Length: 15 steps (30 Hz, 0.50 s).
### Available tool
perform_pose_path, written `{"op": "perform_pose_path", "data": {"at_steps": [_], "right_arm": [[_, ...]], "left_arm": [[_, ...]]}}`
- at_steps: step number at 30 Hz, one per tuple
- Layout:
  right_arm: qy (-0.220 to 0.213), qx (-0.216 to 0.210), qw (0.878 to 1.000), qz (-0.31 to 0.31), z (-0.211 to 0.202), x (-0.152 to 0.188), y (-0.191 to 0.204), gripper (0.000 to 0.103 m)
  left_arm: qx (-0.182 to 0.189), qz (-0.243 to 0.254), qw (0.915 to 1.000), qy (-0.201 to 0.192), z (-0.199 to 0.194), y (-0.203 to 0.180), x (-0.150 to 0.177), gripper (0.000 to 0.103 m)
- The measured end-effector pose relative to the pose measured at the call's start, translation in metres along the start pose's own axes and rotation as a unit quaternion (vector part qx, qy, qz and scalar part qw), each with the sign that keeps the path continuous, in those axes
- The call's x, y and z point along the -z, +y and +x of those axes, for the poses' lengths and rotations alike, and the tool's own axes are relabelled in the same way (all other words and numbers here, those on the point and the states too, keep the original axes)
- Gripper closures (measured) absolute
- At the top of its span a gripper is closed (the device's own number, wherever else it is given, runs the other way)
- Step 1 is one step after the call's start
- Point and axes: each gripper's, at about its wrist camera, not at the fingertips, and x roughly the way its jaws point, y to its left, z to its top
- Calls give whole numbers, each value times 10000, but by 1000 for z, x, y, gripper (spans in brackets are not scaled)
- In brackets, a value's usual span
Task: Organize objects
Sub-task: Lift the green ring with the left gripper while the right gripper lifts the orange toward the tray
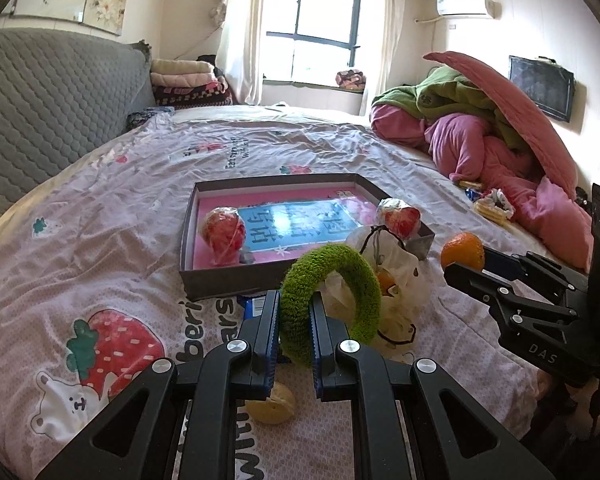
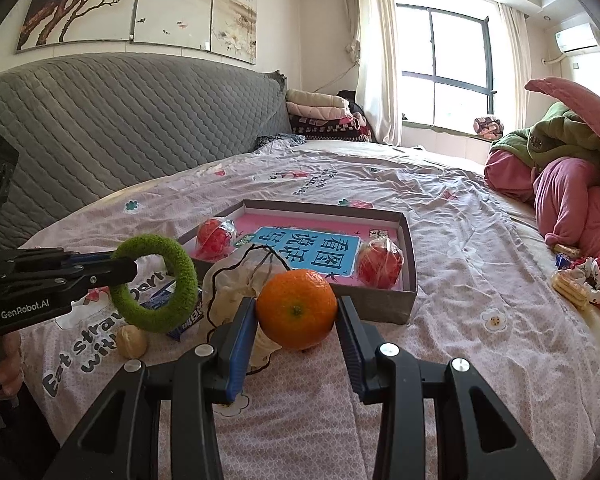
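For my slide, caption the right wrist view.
Right gripper holds an orange near the box.

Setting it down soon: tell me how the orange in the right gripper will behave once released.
The orange is round and smooth, so it will probably roll on the sloping, wrinkled bedsheet. It looks firm, barely squashed by the right gripper, so it is probably not fragile.

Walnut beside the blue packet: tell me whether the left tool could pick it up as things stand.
Probably not yet. The left tool is shut on the green ring, so nothing else fits between its fingers. The walnut itself lies uncovered on the bedsheet, just below the tool.
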Motion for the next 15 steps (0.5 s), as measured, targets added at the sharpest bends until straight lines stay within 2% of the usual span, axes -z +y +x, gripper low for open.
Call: {"op": "perform_pose_path", "data": {"at_steps": [15], "right_arm": [[-26,-32,10000,38,3,-3,-3,62]], "left_arm": [[-45,-61,9999,-108,4,6,-17,90]]}}
